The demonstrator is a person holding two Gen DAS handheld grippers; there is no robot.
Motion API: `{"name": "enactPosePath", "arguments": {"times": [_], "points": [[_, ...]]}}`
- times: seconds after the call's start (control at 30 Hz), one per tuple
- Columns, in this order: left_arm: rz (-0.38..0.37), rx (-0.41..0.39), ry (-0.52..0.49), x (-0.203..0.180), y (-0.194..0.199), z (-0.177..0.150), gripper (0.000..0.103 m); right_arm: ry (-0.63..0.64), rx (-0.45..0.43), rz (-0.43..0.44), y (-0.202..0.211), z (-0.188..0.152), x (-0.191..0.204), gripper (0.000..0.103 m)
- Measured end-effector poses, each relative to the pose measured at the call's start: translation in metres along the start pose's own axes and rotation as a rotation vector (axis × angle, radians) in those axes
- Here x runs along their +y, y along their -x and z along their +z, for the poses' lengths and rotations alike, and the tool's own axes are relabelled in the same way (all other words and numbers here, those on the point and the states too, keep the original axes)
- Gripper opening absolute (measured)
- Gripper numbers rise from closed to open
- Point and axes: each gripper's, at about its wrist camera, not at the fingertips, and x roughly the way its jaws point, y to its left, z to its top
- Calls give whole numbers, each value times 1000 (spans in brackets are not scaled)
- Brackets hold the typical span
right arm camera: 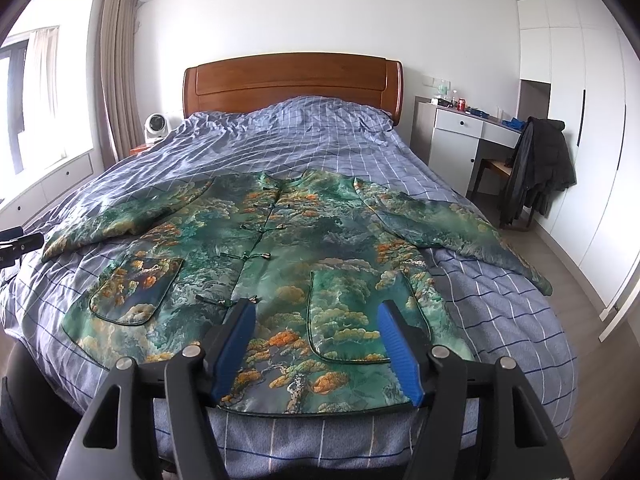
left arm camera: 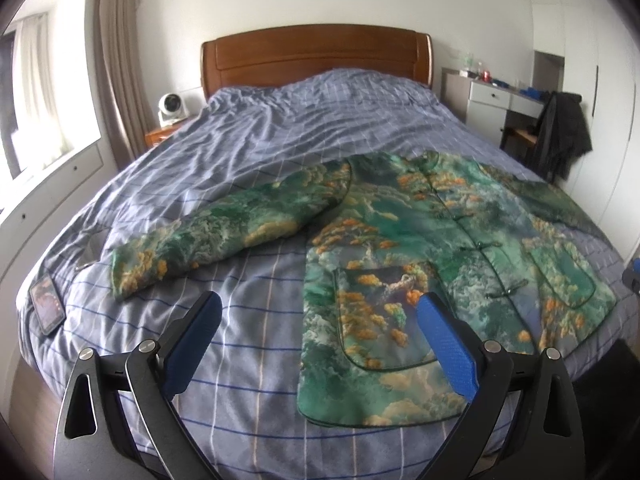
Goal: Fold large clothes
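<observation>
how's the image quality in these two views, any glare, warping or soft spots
Left wrist view: the window is blown out white, fisheye bends the bed edges, and the jacket looks slightly soft at mid-frame. Right wrist view: same glare at the window, the wardrobe lines curve, corners go dark, but the jacket print is sharper.

Both wrist views at the bed's (left arm camera: 256,364) foot, facing the headboard (right arm camera: 292,80) — left further left, sharing the jacket (right arm camera: 256,264)
</observation>
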Motion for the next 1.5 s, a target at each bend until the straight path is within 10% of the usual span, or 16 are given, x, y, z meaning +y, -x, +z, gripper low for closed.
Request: {"name": "enactPosePath", "arguments": {"times": [1.5], "points": [[152, -114, -64, -15, 9, 1, 99, -19, 24, -4, -4, -6, -5, 67]]}}
